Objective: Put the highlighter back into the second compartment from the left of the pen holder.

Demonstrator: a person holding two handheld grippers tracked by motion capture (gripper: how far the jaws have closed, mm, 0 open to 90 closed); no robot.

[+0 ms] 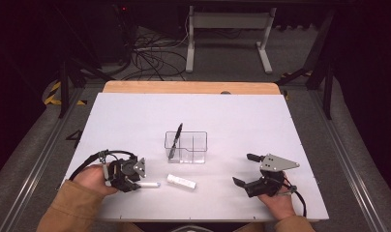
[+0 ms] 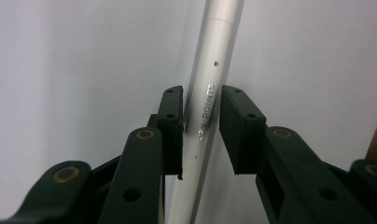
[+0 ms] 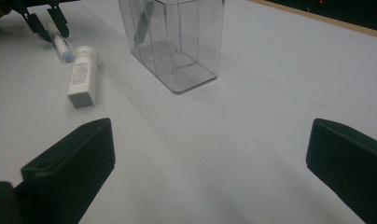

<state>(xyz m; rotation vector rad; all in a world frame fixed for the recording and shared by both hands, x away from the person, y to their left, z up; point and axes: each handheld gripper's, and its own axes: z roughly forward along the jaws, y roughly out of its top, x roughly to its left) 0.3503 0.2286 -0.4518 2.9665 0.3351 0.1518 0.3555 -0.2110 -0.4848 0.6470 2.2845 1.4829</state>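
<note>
Closing in on a white pen (image 2: 210, 93) that lies flat on the table (image 1: 135, 116), the left gripper (image 1: 135, 182) has its two black pads (image 2: 171, 122) set on either side of the barrel, one pad touching or nearly touching it, the other with a thin gap; the pinch does not look finished. From the high view, the pen's tip (image 1: 155, 184) pokes out beyond the jaws, just left of a small white tube (image 1: 181, 181) lying near the front of a clear plastic organizer (image 1: 186, 147), where a dark pen (image 1: 174, 140) already leans upright in the left compartment. The right gripper (image 1: 247, 170) rests well apart on the table's right side, jaws spread wide and holding nothing. Judging by the layout, the step in hand is the grasp itself. The next move likely calls for squeezing firmly, lifting the pen clear without rolling it, tipping it upright and carrying it over the organizer's rim.
</note>
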